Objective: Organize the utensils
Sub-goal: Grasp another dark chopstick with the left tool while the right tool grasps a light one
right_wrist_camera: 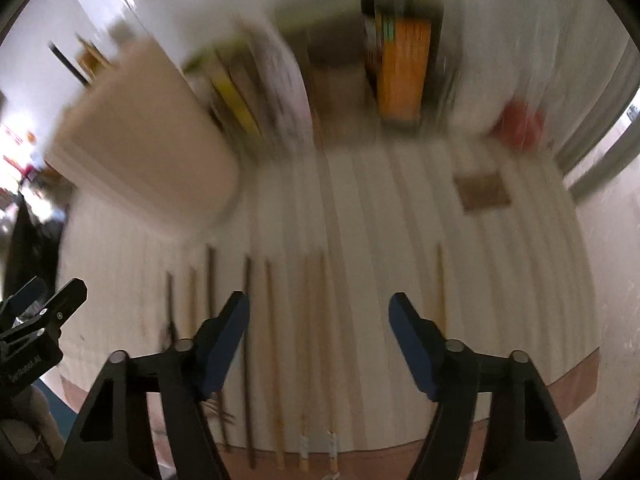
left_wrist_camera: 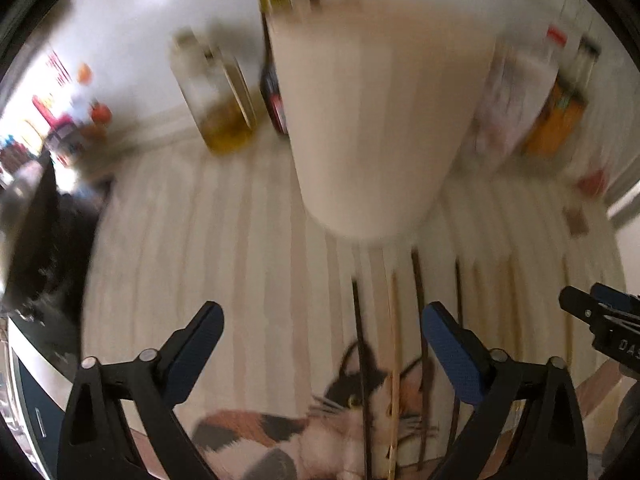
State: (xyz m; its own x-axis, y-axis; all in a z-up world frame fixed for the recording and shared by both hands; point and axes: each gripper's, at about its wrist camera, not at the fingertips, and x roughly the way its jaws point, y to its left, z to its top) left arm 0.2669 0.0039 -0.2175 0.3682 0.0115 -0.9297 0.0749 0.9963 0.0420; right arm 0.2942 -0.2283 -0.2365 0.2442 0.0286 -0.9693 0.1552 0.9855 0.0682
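Several chopsticks, dark (left_wrist_camera: pixel 362 364) and light wood (left_wrist_camera: pixel 394 360), lie side by side on a striped cloth with a cat print. In the right wrist view they lie in a row, dark ones (right_wrist_camera: pixel 249 344) at left, light ones (right_wrist_camera: pixel 316 340) in the middle, one apart (right_wrist_camera: pixel 441 284) at right. A tall cream utensil holder (left_wrist_camera: pixel 376 112) stands behind them, also seen in the right wrist view (right_wrist_camera: pixel 148 144), with sticks poking from its top. My left gripper (left_wrist_camera: pixel 320 356) is open and empty above the chopsticks. My right gripper (right_wrist_camera: pixel 318 344) is open and empty over the light chopsticks.
Bottles of oil (left_wrist_camera: pixel 218 100) and sauce (left_wrist_camera: pixel 274 92), an orange box (right_wrist_camera: pixel 402 68) and packets stand along the back wall. A small brown pad (right_wrist_camera: pixel 482 192) and a red object (right_wrist_camera: pixel 518 124) lie at right. A dark object (left_wrist_camera: pixel 44 240) sits at left.
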